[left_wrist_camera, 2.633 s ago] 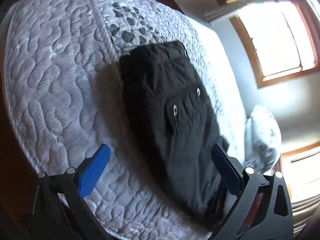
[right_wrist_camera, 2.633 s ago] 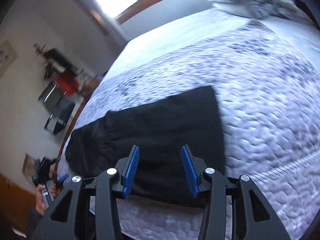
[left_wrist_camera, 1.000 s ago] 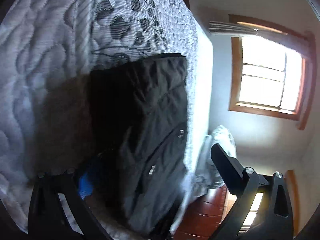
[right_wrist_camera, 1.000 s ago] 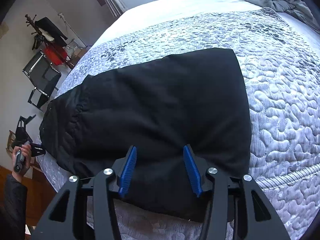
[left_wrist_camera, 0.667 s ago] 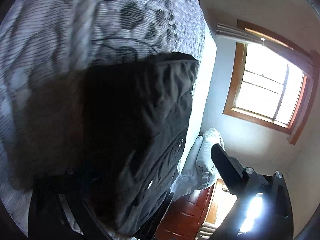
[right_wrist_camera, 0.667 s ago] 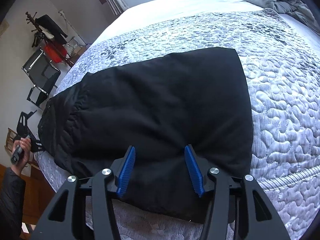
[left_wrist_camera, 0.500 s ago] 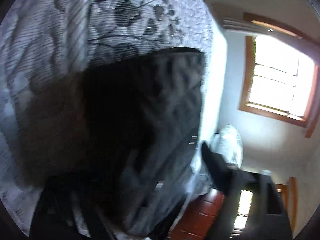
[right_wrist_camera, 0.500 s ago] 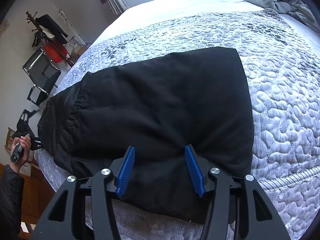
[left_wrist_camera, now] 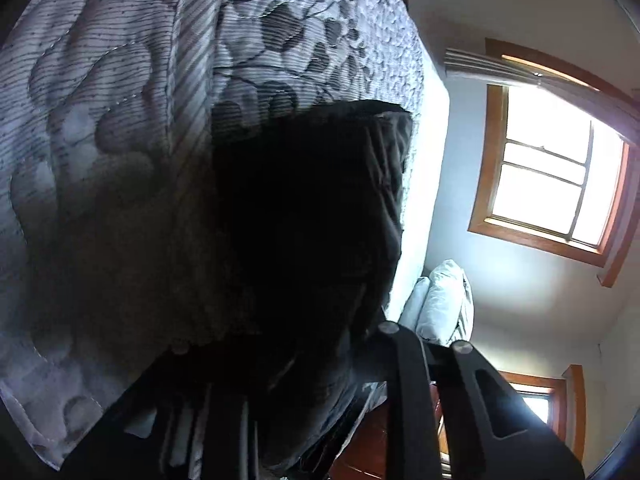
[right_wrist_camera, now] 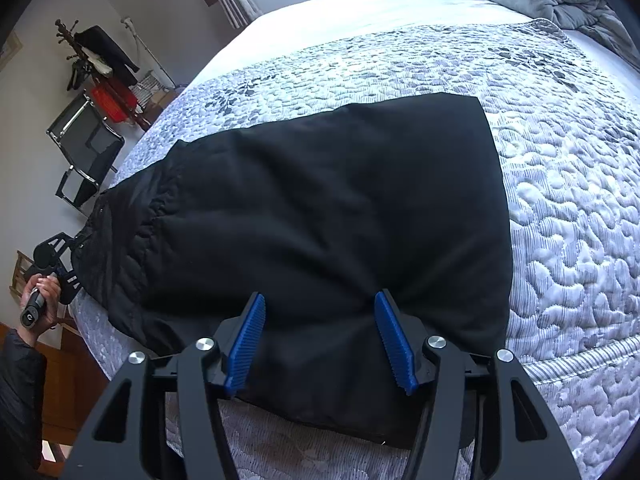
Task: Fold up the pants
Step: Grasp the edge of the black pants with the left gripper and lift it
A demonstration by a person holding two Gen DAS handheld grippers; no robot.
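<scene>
Left wrist view: the black pants (left_wrist_camera: 304, 220) fill the frame's centre on the quilted bed (left_wrist_camera: 120, 80); the left tool (left_wrist_camera: 320, 364) has just closed, pinching their near end, likely to lift it for a fold. A window (left_wrist_camera: 552, 184) glows at right.

Right wrist view: the right tool (right_wrist_camera: 320, 340), jaws spread and just widening, presses into the pants (right_wrist_camera: 320, 200) at lower centre. A chair (right_wrist_camera: 84, 152) stands upper left, well clear.

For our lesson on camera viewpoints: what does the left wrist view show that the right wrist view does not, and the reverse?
Only the left wrist view shows the whole bright window and, close up, the left gripper, whose jaws have just closed on the pants. Only the right wrist view shows the right gripper with its jaws apart astride a bunched fold, the coat rack and the hand holding the left gripper. Both show the black pants on the quilted bed.
</scene>
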